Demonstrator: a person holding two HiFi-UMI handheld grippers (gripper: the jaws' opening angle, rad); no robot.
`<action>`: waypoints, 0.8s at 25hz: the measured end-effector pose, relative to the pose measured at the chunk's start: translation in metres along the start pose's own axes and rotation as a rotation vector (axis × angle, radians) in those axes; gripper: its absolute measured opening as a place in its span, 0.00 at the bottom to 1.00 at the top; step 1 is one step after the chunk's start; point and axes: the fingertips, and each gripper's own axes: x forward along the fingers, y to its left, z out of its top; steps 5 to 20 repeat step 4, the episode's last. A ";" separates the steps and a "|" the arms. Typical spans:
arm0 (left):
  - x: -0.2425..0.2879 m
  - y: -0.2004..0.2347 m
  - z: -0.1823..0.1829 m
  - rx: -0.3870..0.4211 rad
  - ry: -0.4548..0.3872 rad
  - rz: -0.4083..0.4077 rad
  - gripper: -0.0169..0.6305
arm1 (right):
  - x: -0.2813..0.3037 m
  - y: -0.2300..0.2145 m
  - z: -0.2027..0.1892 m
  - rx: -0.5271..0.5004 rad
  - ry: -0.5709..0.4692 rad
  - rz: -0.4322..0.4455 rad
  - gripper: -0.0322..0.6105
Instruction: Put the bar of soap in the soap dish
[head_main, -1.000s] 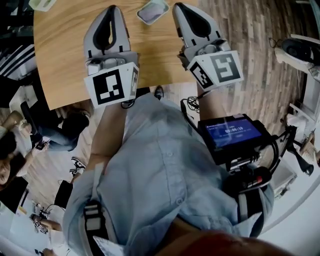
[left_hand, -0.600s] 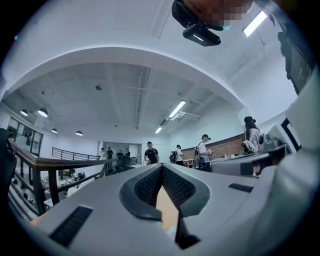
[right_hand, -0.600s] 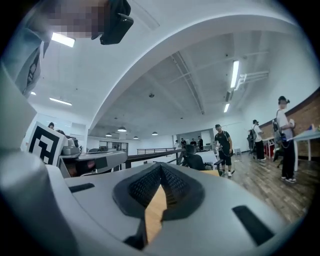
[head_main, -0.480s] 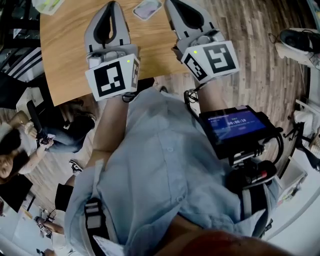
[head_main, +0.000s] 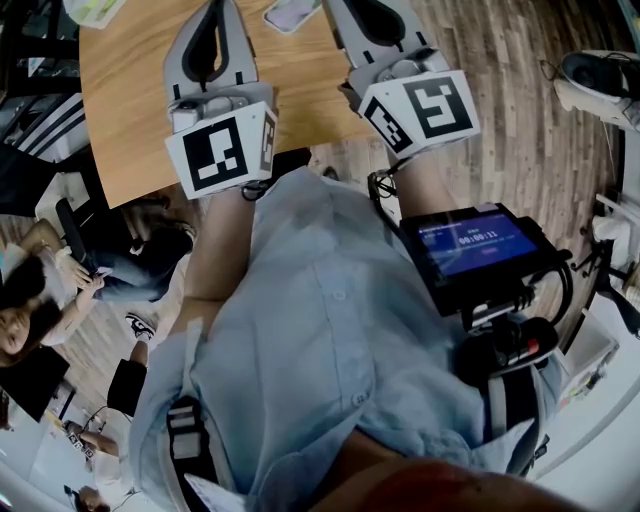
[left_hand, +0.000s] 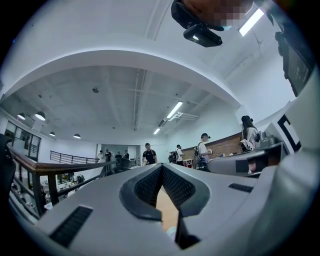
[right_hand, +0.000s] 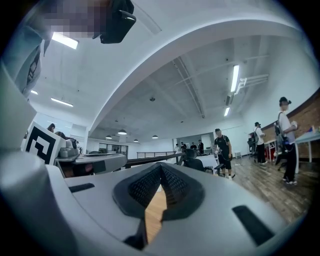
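The left hand-held gripper (left_hand: 162, 166) and the right hand-held gripper (right_hand: 161, 165) both have their jaws pressed together on nothing, side by side over the near edge of the desk (head_main: 130, 100). Just ahead between them lies a pale tray (head_main: 292, 12), probably the soap dish, cropped so its contents cannot be told; a pale greenish thing (head_main: 95, 8) lies beyond the left one. This fits soap yet to be fetched or soap already lying in the dish, so the step stays unsettled.
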 end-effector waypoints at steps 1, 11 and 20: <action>0.002 0.000 0.001 0.001 -0.004 -0.002 0.04 | 0.001 -0.001 0.002 -0.003 -0.005 -0.002 0.06; 0.005 0.001 0.005 0.006 -0.015 -0.009 0.04 | 0.004 -0.002 0.007 -0.010 -0.018 -0.005 0.06; 0.005 0.001 0.005 0.006 -0.015 -0.009 0.04 | 0.004 -0.002 0.007 -0.010 -0.018 -0.005 0.06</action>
